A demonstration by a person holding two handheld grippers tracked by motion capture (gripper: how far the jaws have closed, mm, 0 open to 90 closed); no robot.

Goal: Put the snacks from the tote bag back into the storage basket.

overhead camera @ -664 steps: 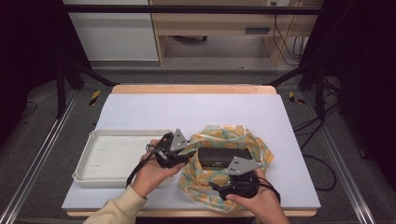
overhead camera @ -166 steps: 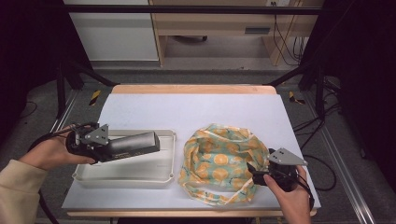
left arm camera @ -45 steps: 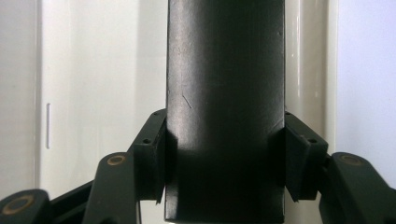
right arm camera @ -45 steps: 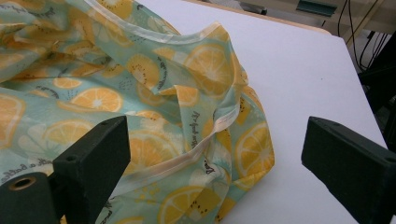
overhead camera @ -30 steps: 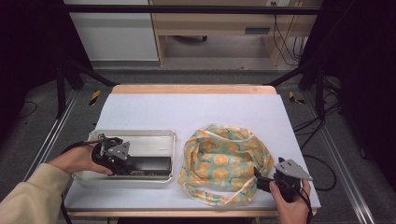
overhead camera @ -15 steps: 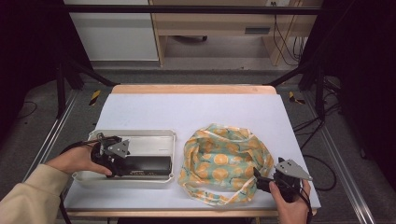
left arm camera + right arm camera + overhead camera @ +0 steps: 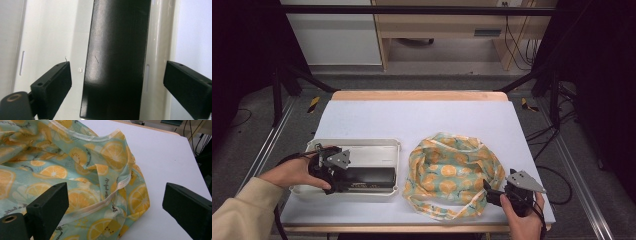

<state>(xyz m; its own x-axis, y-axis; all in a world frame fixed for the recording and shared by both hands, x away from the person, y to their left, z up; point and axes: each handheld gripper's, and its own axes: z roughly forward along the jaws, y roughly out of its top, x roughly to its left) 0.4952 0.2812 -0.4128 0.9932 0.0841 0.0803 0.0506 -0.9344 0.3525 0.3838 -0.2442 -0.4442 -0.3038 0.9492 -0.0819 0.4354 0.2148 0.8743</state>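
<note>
A long black box (image 7: pixel 371 177) lies lengthwise in the white tray (image 7: pixel 362 148) at the table's left. My left gripper (image 7: pixel 340 173) is at the box's left end. In the left gripper view this gripper (image 7: pixel 116 66) is open, one jaw on each side of the black box (image 7: pixel 117 50), with a gap on both sides, over the tray's floor (image 7: pixel 50 37). A crumpled green bag with an orange-slice print (image 7: pixel 452 170) lies at the right. My right gripper (image 7: pixel 493 195) sits at its near right corner. The right gripper (image 7: pixel 115 187) is open, with the bag's (image 7: pixel 75 170) hem just ahead of the jaws.
The white table top (image 7: pixel 422 115) has bare room behind the tray and the bag and to the bag's right (image 7: pixel 170 157). The table's near edge runs just below both hands. Cables trail from each gripper, and dark frame posts stand at both sides.
Earlier both grippers were at the bag, then the left one carried the black box over the tray. The box now lies in the tray. In the last second nothing has visibly moved.
</note>
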